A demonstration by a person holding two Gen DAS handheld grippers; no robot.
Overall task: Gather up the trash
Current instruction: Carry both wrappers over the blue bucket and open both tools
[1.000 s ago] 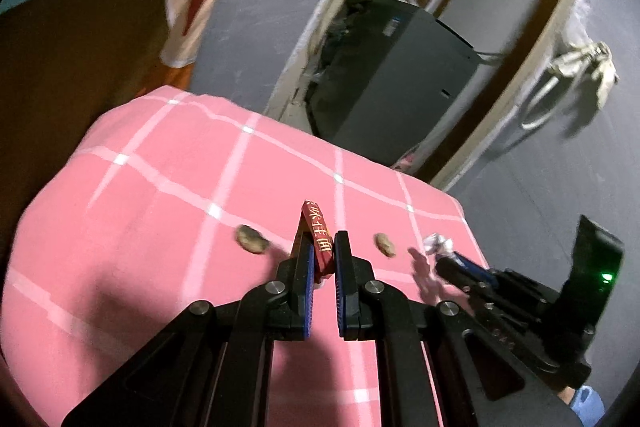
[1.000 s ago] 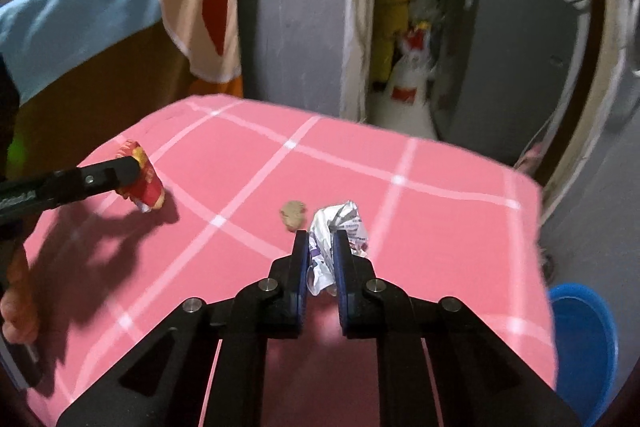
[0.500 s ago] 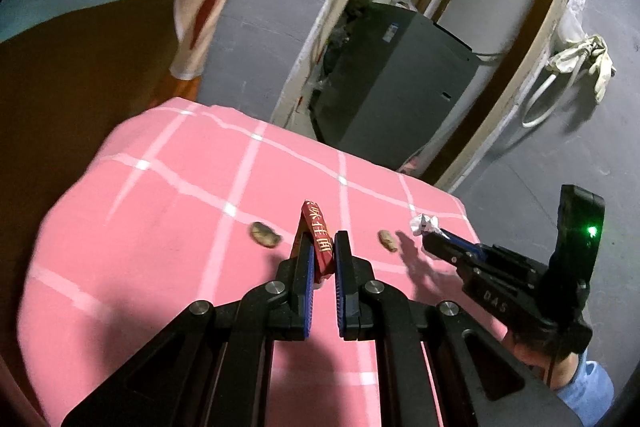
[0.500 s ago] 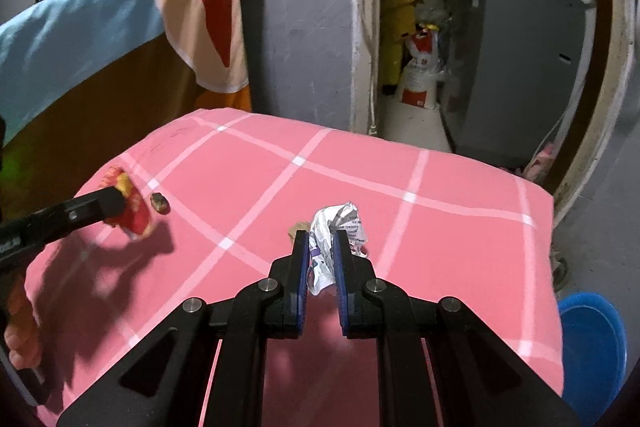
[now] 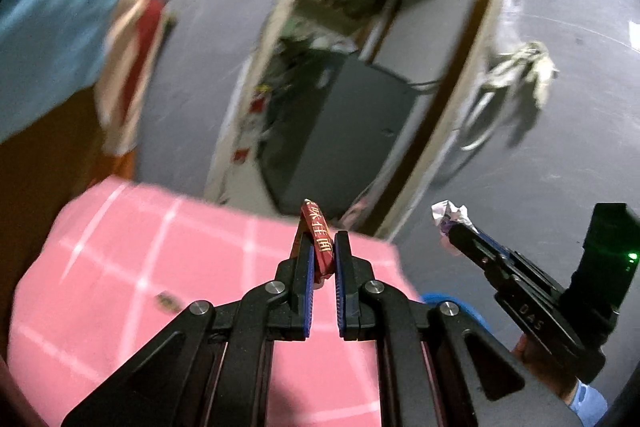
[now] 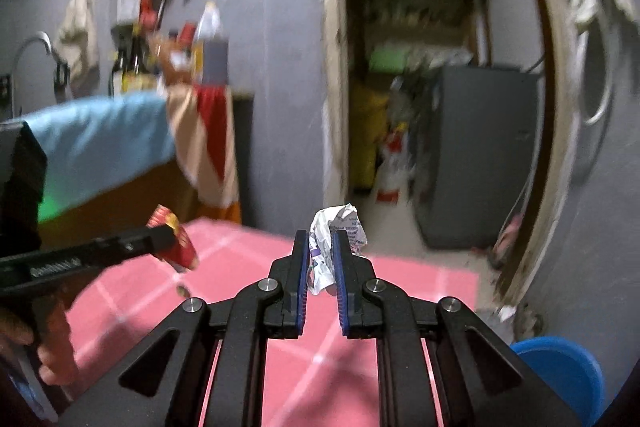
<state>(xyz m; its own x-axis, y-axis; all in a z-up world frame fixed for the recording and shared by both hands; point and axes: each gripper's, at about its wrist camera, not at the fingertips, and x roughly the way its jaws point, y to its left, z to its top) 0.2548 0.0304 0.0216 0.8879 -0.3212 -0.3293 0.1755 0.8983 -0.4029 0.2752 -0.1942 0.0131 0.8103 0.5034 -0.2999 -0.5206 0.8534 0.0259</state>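
Note:
My left gripper (image 5: pixel 322 247) is shut on a red wrapper (image 5: pixel 319 234) with gold lettering, held up above the pink checked tablecloth (image 5: pixel 160 267). My right gripper (image 6: pixel 321 247) is shut on a crumpled white wrapper (image 6: pixel 340 227) with purple print. Each shows in the other's view: the right gripper (image 5: pixel 452 233) with its white wrapper (image 5: pixel 450 213) at the right, the left gripper (image 6: pixel 170 235) with the red wrapper (image 6: pixel 178 247) at the left. A small brown scrap (image 5: pixel 168 303) lies on the cloth, seen too as the brown scrap (image 6: pixel 183 291).
A blue bin (image 6: pixel 560 367) stands on the floor right of the table, its blue rim (image 5: pixel 440 297) peeking out. Behind is a doorway with a grey cabinet (image 6: pixel 480 155). A counter draped with blue cloth (image 6: pixel 100 143) stands at the left. A hand (image 6: pixel 52 339) holds the left tool.
Both grippers have risen with their wrappers still held, and the views tilted up toward the wall and doorway. The table now sits lower in both views.

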